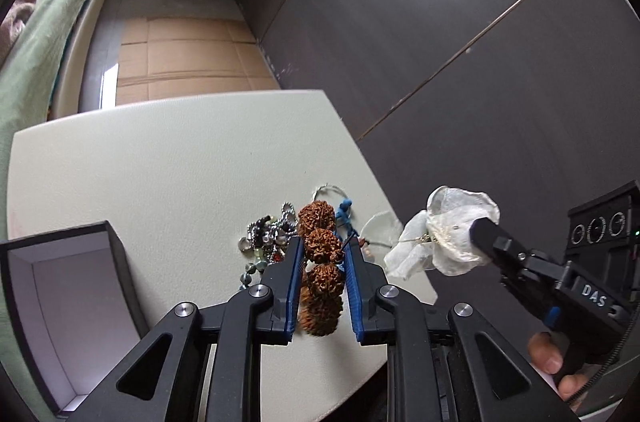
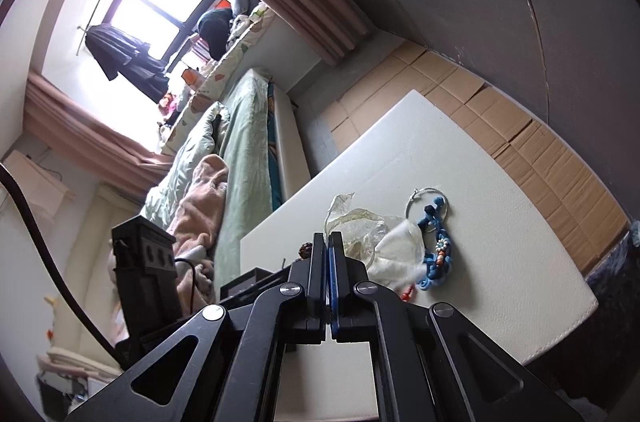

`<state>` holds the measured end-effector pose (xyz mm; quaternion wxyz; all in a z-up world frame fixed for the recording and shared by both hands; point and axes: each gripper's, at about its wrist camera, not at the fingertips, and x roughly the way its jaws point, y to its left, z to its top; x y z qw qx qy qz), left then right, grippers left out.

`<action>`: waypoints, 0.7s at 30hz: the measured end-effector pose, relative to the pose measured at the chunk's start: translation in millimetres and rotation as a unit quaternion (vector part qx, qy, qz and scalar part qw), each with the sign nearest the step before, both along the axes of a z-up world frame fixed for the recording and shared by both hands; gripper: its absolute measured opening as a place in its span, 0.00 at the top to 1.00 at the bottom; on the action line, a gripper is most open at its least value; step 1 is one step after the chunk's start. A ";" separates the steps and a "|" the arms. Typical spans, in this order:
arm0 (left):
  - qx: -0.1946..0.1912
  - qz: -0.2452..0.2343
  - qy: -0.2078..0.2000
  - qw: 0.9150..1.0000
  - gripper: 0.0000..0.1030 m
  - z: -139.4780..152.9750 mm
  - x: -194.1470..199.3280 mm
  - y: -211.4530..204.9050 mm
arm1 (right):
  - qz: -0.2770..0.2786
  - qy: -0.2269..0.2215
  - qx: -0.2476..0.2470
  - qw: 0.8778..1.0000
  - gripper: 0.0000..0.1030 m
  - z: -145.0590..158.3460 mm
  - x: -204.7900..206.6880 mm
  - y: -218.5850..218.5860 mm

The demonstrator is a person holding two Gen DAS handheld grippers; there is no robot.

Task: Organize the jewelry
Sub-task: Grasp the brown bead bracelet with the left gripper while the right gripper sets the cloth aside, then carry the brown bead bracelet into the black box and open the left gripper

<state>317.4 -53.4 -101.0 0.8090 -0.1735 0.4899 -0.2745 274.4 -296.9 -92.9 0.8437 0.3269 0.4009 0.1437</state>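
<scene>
Left gripper (image 1: pixel 323 254) clamps the walnut-bead bracelet (image 1: pixel 320 254); right gripper (image 1: pixel 478 228), at three o'clock, pinches the translucent pouch (image 1: pixel 448 242), which may tear.

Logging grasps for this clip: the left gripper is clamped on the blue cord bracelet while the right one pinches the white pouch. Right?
Not quite. The left gripper is clamped on the brown rudraksha-bead bracelet, as the left wrist view shows; the blue cord bracelet lies on the white table. The right gripper does pinch the white pouch.

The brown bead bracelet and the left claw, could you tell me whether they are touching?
Touching: in the left wrist view the left claw is shut on the brown bead bracelet, its blue pads pressing the beads on both sides.
</scene>
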 end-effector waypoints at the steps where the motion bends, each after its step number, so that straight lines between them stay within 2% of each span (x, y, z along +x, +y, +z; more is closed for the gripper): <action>1: -0.006 0.002 -0.003 1.000 0.80 3.7 -0.3 3.5 | 0.000 -0.006 0.002 1.000 0.97 1.5 -1.4 0.6; 8: -0.026 0.030 -0.023 0.999 0.82 27.9 -9.7 37.4 | 0.006 -0.042 0.019 0.999 0.97 11.2 -7.0 13.6; 21: 0.016 0.103 -0.061 0.993 0.82 68.7 -36.4 108.1 | 0.097 -0.077 0.053 0.991 0.97 16.8 -1.8 84.4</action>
